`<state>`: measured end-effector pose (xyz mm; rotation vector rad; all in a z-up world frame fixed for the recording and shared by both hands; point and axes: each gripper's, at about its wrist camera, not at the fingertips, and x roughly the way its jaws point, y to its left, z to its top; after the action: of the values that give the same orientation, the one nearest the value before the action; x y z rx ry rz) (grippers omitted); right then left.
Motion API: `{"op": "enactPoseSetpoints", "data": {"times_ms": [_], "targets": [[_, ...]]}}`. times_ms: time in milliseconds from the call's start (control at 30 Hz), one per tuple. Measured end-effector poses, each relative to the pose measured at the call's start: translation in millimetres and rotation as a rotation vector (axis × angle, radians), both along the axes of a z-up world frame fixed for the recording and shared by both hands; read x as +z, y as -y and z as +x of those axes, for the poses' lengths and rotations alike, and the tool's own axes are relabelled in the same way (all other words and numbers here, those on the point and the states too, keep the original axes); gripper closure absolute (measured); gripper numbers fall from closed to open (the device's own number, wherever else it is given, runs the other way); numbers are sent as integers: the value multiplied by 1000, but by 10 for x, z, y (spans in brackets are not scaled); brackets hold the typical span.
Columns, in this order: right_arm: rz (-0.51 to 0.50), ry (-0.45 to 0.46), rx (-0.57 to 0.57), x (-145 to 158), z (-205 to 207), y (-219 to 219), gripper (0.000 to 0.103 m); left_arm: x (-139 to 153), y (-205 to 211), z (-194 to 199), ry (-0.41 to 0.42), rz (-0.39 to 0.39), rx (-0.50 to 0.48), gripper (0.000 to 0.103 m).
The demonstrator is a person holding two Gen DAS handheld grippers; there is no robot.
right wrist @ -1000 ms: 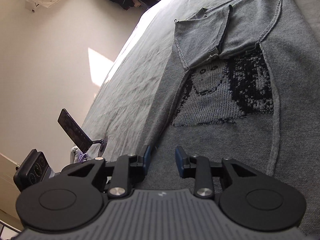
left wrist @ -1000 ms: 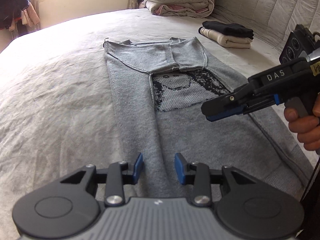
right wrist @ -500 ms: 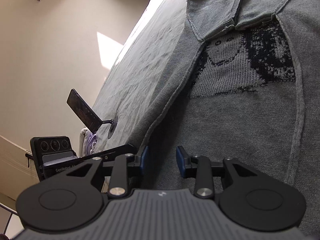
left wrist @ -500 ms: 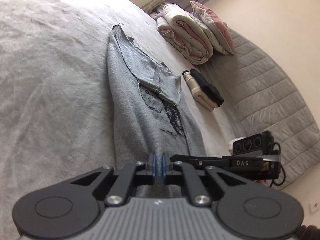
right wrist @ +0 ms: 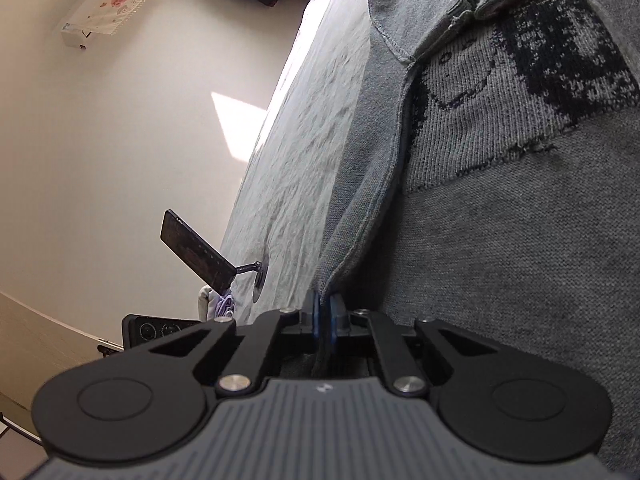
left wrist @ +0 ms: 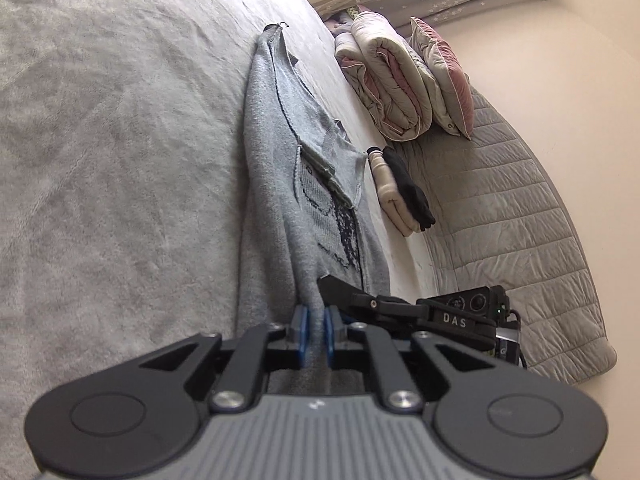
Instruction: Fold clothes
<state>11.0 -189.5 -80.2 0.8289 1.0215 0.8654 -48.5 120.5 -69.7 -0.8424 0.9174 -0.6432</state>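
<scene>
left gripper (left wrist: 315, 330): clamped on grey sweater (left wrist: 280, 184) hem (bunched) | right gripper (right wrist: 325, 322): clamped on its edge

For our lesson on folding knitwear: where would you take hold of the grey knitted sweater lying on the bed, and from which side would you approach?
Grip the grey knitted sweater at its near hem, coming in low from the foot end. It lies flat with sleeves folded in, so the hem is a free, pinchable edge. Both the left gripper and the right gripper are shut on it there.
</scene>
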Motion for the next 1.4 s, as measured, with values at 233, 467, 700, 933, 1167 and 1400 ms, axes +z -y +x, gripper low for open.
{"op": "enactPoseSetpoints", "data": {"times_ms": [233, 467, 700, 933, 1167, 1400], "targets": [[-166, 27, -52, 106, -68, 125, 96, 64, 9, 68, 55, 85, -24, 93], [-63, -59, -32, -139, -154, 175, 86, 41, 70, 45, 66, 230, -80, 93], [-30, 12, 18, -87, -239, 69, 61, -1, 22, 19, 65, 242, -78, 93], [21, 39, 128, -70, -299, -66, 64, -91, -40, 9, 46, 211, -62, 96], [34, 31, 207, -88, -439, -139, 70, -76, -13, -27, 67, 232, -78, 96], [13, 31, 219, -98, -521, -285, 78, -33, 45, -52, 92, 270, -95, 96]]}}
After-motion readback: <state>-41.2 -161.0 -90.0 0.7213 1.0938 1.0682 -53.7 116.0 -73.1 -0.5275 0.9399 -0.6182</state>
